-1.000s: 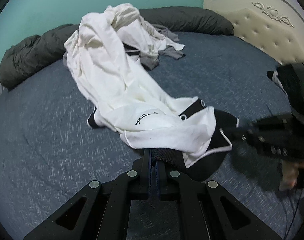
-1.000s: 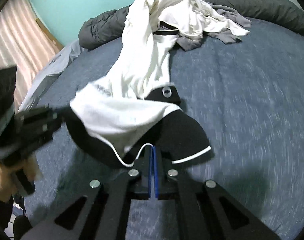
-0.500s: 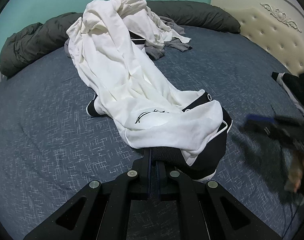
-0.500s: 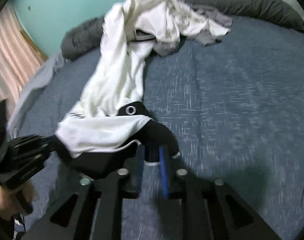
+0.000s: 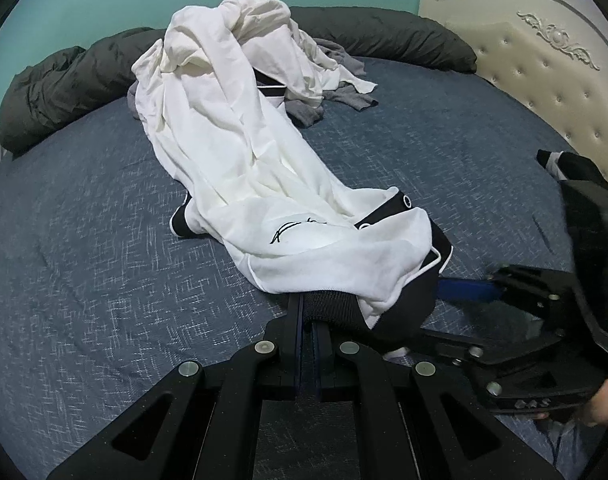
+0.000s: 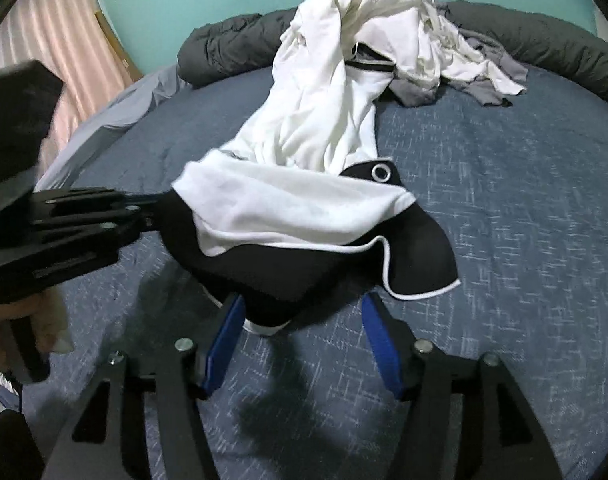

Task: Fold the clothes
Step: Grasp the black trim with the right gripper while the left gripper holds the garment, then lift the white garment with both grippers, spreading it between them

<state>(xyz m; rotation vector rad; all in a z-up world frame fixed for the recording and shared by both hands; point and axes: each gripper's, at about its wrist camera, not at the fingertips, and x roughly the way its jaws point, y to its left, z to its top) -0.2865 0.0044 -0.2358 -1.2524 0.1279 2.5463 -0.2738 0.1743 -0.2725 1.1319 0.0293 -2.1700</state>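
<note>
A white garment with black trim (image 5: 264,184) trails across the blue bed from the pile at the back towards me. My left gripper (image 5: 307,309) is shut on its black ribbed hem, at the near end. In the right wrist view the same garment (image 6: 304,208) ends in a black flap with white piping. My right gripper (image 6: 304,324) is low behind that flap with its jaws opening. The blue pads (image 6: 224,336) stand wide either side of the flap's near edge and do not press on it. The left gripper (image 6: 152,216) reaches into the cloth from the left.
A heap of white and grey clothes (image 5: 264,44) lies at the back of the bed. A dark grey rolled duvet (image 5: 64,84) runs along the far edge. A cream tufted headboard (image 5: 544,64) stands on the right and a pink curtain (image 6: 44,40) on the left. Blue sheet (image 5: 84,248) surrounds the garment.
My right gripper let go of the black flap and opened wide; the flap dropped onto the bed. That gripper drew back, then came close again. The left gripper kept its hold.
</note>
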